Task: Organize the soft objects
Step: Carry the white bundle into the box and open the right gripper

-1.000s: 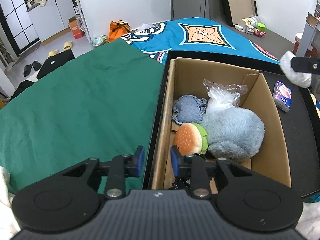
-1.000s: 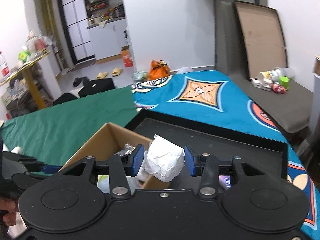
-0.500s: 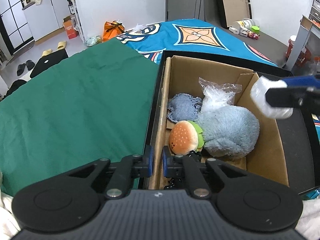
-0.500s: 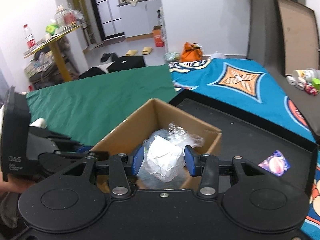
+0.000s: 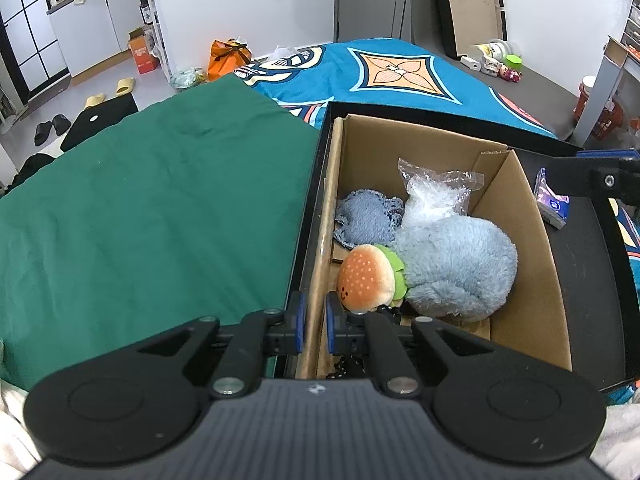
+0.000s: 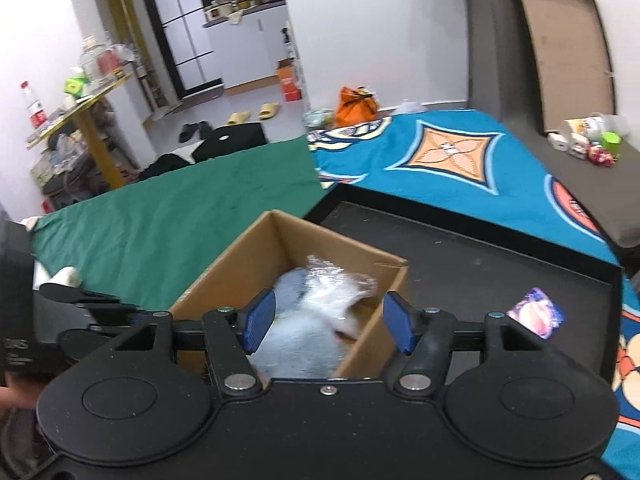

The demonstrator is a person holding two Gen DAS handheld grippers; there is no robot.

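Observation:
A cardboard box (image 5: 520, 216) stands in a black tray (image 5: 592, 264). It holds a blue plush (image 5: 456, 264), a burger plush (image 5: 366, 276), a blue knit cloth (image 5: 366, 220) and a clear plastic bag (image 5: 434, 196). My left gripper (image 5: 314, 326) is shut on the box's near-left wall. My right gripper (image 6: 328, 318) is open above the box (image 6: 256, 264); a blurred white soft object (image 6: 340, 316) is falling just below its jaws. The right gripper's finger (image 5: 600, 178) shows at the right edge of the left wrist view.
A tissue pack (image 5: 552, 200) lies on the tray right of the box, also in the right wrist view (image 6: 536, 312). A green cloth (image 5: 140, 208) lies left and a blue patterned rug (image 5: 384, 76) beyond. Shoes and clutter lie on the far floor.
My right gripper moved over the box, opened and let go of the white soft object. My left gripper closed onto the box wall.

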